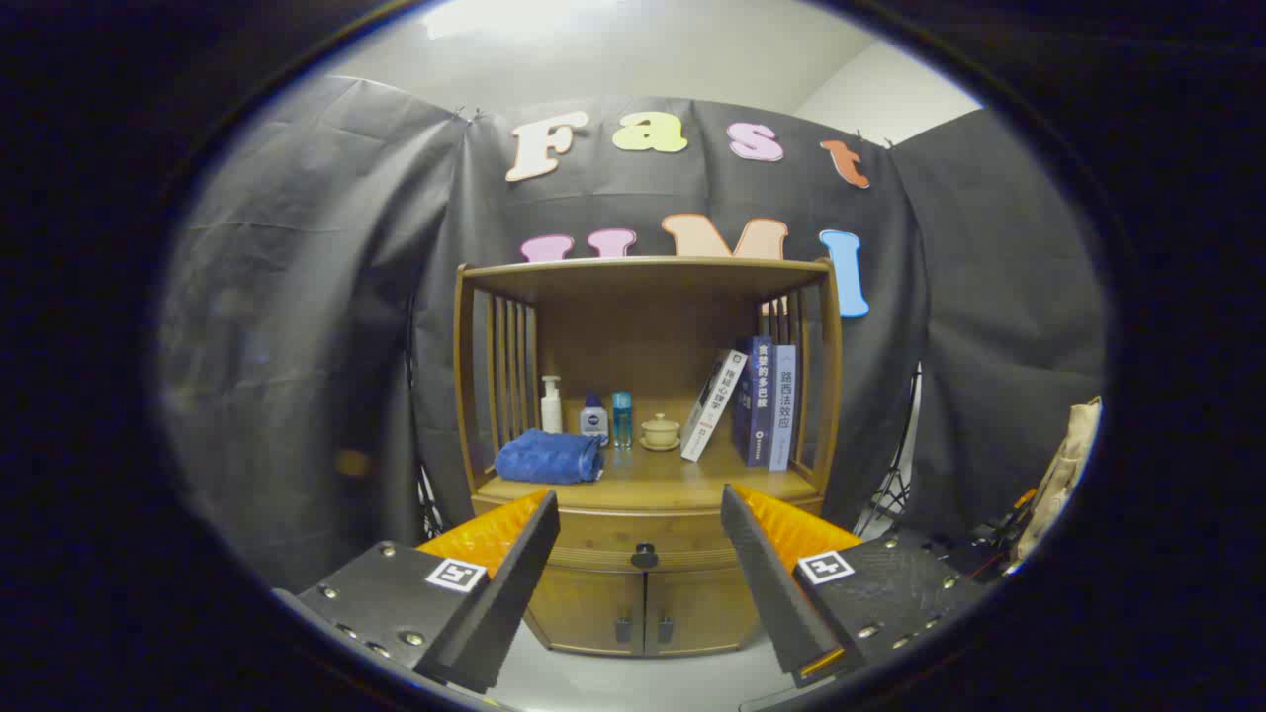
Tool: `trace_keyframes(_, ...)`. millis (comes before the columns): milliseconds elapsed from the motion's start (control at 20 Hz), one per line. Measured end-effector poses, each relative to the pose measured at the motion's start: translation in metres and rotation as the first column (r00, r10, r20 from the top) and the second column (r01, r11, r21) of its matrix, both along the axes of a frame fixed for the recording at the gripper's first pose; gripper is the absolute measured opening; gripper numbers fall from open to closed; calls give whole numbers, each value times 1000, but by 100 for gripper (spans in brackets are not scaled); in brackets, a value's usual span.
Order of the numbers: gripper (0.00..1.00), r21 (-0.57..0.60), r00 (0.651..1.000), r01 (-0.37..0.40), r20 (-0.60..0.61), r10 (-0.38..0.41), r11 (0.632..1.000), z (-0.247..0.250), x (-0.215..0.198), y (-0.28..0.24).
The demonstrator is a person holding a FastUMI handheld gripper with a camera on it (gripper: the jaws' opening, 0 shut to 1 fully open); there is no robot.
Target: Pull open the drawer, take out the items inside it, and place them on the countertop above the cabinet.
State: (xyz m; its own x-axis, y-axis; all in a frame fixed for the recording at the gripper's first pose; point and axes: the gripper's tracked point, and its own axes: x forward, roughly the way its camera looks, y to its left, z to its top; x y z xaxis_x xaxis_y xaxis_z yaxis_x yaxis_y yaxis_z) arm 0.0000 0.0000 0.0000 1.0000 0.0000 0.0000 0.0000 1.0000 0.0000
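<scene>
Black cloth wall behind, pale floor below, and against the cloth a wooden cabinet [643, 415] with slatted sides and an open shelf.

Gripper [641, 534] held wide, nothing between the fingers [514, 554], nothing touched. Well apart from the cabinet, aimed straight at its front, with the drawer seen in the gap between the two fingers.

Drawer [638, 542] closed, flush with the cabinet front, just under the countertop [653, 485]. Small dark knob [644, 557] at the middle of the drawer front. Two closed doors [643, 613] under it, each with a small dark handle near the centre seam. Contents of the drawer hidden.

On the countertop: folded blue towel [549, 457] near the left front corner; behind it, along the back edge, a white pump bottle [551, 404], a short white bottle [593, 415] and a thin blue bottle [621, 417], standing close in a row. Small lidded cup [660, 432] on a saucer near the middle. Three books [757, 400] at the right side, two upright against the slats, one white leaning on them.
</scene>
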Motion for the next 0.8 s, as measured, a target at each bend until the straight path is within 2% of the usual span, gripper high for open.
trace_keyframes(250,99,21,1000,-16,-15,16,1000,-9,1,-3)
trace_keyframes(550,99,51,999,-19,39,17,999,1,-3,-8)
trace_keyframes(800,99,47,999,-25,32,24,999,-6,0,-13)
